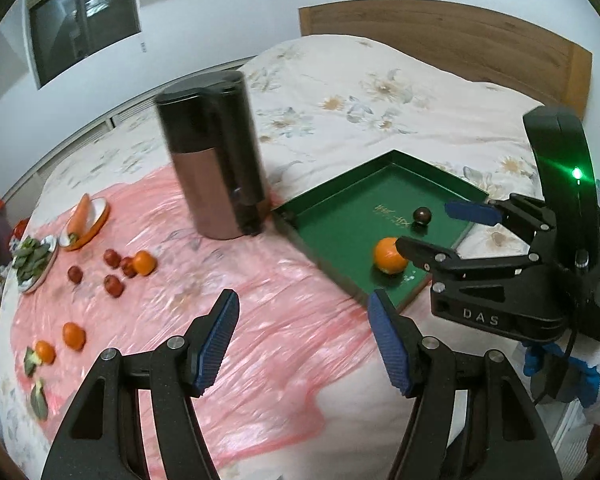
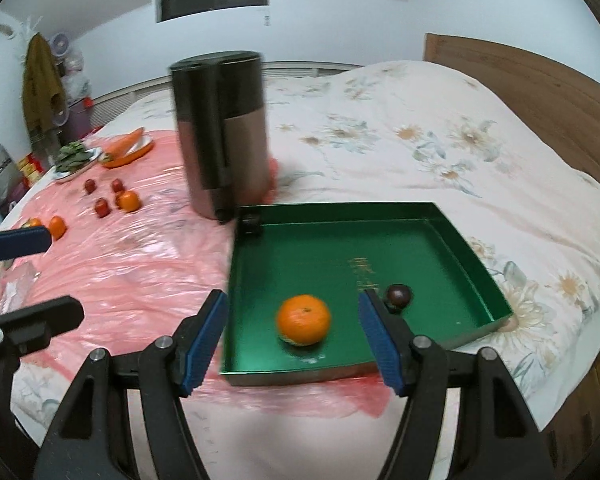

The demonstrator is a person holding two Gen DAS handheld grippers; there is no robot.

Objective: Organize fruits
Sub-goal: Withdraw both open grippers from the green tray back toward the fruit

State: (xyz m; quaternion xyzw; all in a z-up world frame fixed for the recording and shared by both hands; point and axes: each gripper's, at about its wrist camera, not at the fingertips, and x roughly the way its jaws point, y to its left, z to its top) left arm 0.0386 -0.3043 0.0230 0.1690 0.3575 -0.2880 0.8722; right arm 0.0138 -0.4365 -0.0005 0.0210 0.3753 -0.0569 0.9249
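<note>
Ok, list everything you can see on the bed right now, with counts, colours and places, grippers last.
tray: one, green, on the bed, right of the pink sheet
orange in tray: one, orange
dark round fruit: one, brown, in tray
canister: one, black and copper, upright behind the tray corner
loose oranges: four, on pink sheet
small red fruits: about five, beside them
carrot: one, on a plate
greens: one plateful
left gripper: open, empty
right gripper: open, empty

a home bedroom: a bed (image 2: 420, 128) with floral bedding, a wooden headboard (image 1: 460, 36), and a jacket (image 2: 40, 80) hanging by the wall.
</note>
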